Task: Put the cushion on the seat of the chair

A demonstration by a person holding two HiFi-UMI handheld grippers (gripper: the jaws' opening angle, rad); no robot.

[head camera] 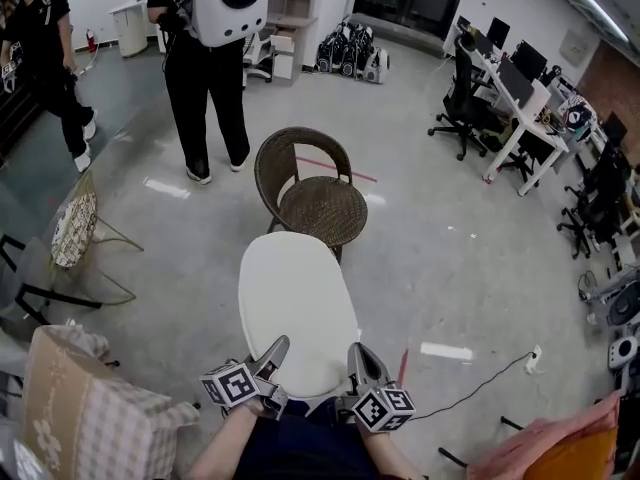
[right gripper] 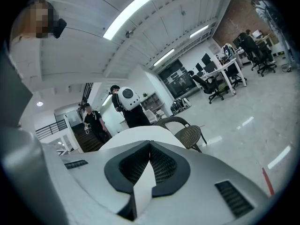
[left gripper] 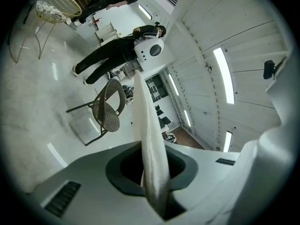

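A flat white oval cushion [head camera: 295, 308] hangs level in the air, its far end close to the brown wicker chair [head camera: 318, 200]. My left gripper [head camera: 272, 359] is shut on its near left edge, my right gripper [head camera: 357, 361] shut on its near right edge. In the left gripper view the cushion [left gripper: 149, 139] runs edge-on between the jaws, with the chair [left gripper: 108, 110] ahead. The right gripper view shows the cushion's edge [right gripper: 143, 189] pinched in the jaws and the chair [right gripper: 187, 134] beyond. The chair's round seat [head camera: 325, 208] is bare.
A person with a white backpack [head camera: 215, 58] stands just behind the chair; another person [head camera: 45, 58] walks at far left. A wire chair with a patterned cushion [head camera: 75, 230] stands left, a checked seat [head camera: 90, 418] at near left. Desks and office chairs [head camera: 500, 98] line the right.
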